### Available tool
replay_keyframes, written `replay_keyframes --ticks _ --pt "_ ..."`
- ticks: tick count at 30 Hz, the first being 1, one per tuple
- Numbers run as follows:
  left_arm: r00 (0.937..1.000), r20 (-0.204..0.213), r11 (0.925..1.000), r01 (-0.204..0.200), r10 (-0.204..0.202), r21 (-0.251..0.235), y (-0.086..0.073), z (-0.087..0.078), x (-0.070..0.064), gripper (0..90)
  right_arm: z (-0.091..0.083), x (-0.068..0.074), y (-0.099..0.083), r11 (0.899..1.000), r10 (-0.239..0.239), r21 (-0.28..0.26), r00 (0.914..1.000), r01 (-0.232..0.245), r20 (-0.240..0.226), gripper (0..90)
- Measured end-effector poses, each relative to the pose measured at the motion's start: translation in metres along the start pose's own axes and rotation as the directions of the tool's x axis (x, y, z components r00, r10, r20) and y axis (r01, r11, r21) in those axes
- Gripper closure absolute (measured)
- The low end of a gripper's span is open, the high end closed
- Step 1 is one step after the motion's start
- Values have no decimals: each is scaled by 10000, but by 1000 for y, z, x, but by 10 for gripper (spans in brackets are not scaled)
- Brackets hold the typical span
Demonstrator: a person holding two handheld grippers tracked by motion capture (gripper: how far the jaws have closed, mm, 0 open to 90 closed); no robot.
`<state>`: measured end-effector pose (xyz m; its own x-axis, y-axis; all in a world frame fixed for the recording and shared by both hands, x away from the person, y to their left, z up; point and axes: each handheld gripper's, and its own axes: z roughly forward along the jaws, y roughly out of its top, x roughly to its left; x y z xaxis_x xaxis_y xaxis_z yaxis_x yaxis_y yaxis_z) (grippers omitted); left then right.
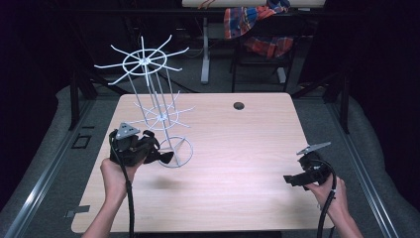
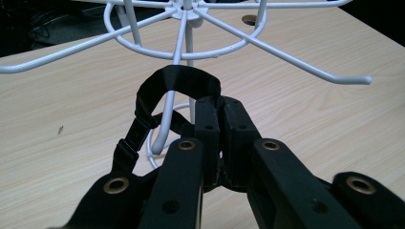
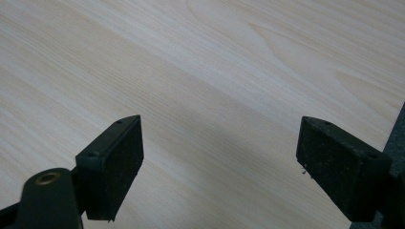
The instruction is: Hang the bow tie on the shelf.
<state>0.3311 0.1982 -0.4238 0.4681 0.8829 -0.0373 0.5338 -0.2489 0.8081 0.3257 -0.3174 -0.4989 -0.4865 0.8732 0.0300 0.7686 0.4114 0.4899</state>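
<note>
The left tongs [image 2: 220, 119] are pinching a black looped strap [image 2: 177, 83] beside the white wire rack [image 1: 158, 106]; the right tongs [image 3: 219, 167] are hovering spread over the light wooden table [image 1: 237, 144].

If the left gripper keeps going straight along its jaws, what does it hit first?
Probably the white wire rack: its slanted pole stands just ahead of the left gripper, which is shut on a black strap already looping around that pole. Depth is hard to judge.
</note>
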Motion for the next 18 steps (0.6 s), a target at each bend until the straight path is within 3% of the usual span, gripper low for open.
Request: replay_keyframes --ticks 18 --pt "10000 25 9999 48 -49 91 -4 -1 2 773 -1 1 0 9999 44 -92 10000 -45 -63 159"
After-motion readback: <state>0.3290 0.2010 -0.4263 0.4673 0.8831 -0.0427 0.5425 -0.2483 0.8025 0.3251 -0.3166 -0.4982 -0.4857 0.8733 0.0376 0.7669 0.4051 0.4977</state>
